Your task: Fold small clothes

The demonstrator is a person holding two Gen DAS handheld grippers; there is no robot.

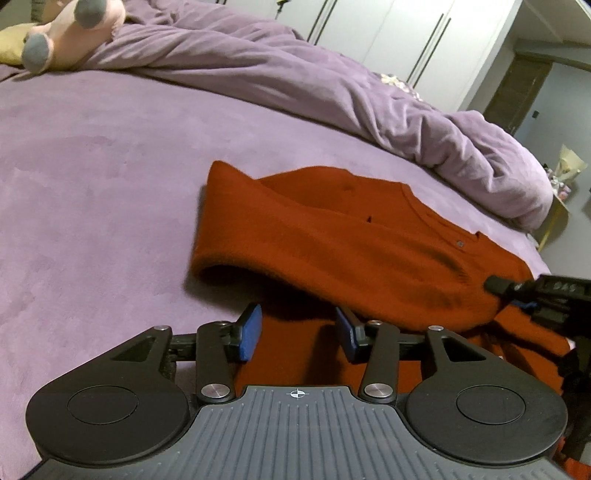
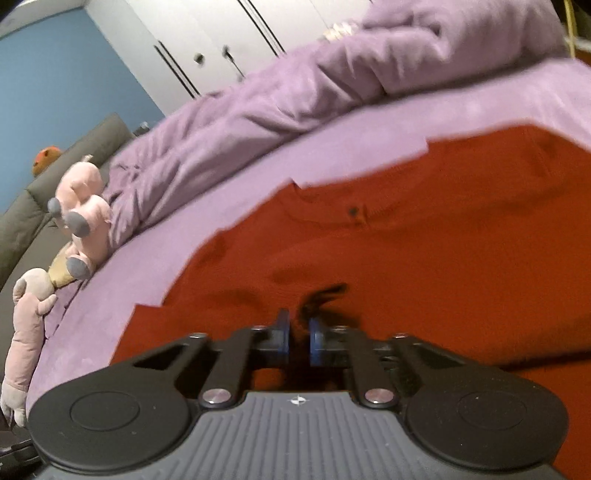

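Note:
A rust-red knitted sweater (image 1: 332, 240) with small buttons lies on the purple bed, its left part folded over into a thick roll. My left gripper (image 1: 299, 334) hovers low over the sweater's near edge. It is open, with red cloth under the gap and neither blue pad pressing on it. In the left wrist view my right gripper (image 1: 496, 284) comes in from the right and bites the sweater's edge. In the right wrist view the right gripper (image 2: 299, 339) is shut on a dark pinched fold of the sweater (image 2: 424, 240), which spreads ahead of it.
A purple bed sheet (image 1: 92, 184) covers the mattress, and a rumpled purple duvet (image 1: 295, 74) is heaped along the far side. Pink plush toys (image 2: 83, 221) lie at the bed's left end beside a grey headboard (image 2: 55, 166). White wardrobe doors (image 1: 406, 33) stand behind.

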